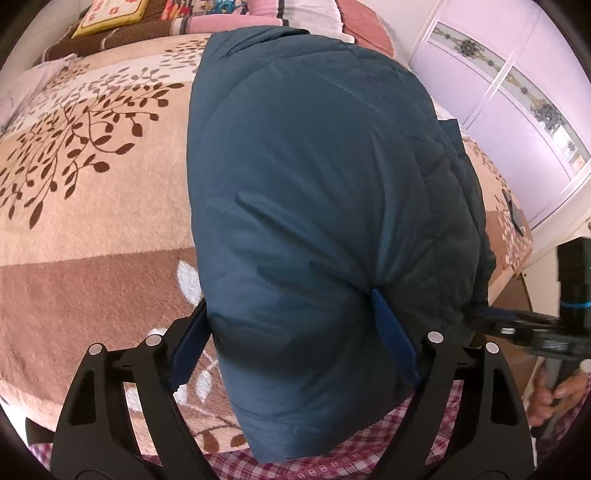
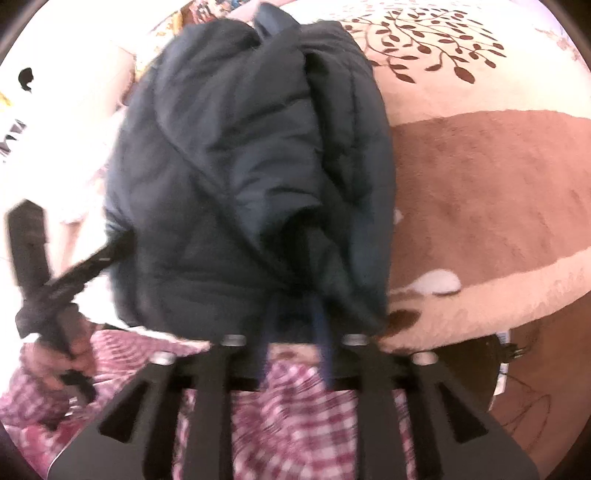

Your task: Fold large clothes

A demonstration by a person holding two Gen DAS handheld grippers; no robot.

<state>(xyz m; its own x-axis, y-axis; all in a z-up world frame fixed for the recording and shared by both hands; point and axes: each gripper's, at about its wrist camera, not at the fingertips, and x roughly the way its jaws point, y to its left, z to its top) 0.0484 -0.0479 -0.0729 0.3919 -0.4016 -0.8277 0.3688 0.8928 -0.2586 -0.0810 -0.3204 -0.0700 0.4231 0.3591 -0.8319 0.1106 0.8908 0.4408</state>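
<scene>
In the left wrist view a beige blanket [image 1: 92,177] printed with brown leafy branches fills the left side, with a yellow cushion [image 1: 110,16] and striped bedding at its far edge. At center the teal padded jacket [image 1: 314,192] lies folded into a bulky bundle on the blanket, its near end overhanging a pink checked cloth [image 1: 369,454]. The left gripper [image 1: 295,339] is spread wide around that near end, its 2 blue pads [image 1: 393,336] pressing the fabric on either side, so it grips the jacket. To the right the right gripper [image 1: 476,314] reaches in at the bundle's side, a hand [image 1: 550,398] on its handle, and a lilac wardrobe [image 1: 517,110] stands behind. In the blurred right wrist view the left gripper [image 2: 122,240] pokes into the jacket's [image 2: 240,166] left edge, held by a hand [image 2: 62,358]. At center the right gripper [image 2: 295,325] has its fingers close together, pinching the dark bundle's near edge above the checked cloth [image 2: 295,406]. The blanket [image 2: 480,177] spreads to the right.
</scene>
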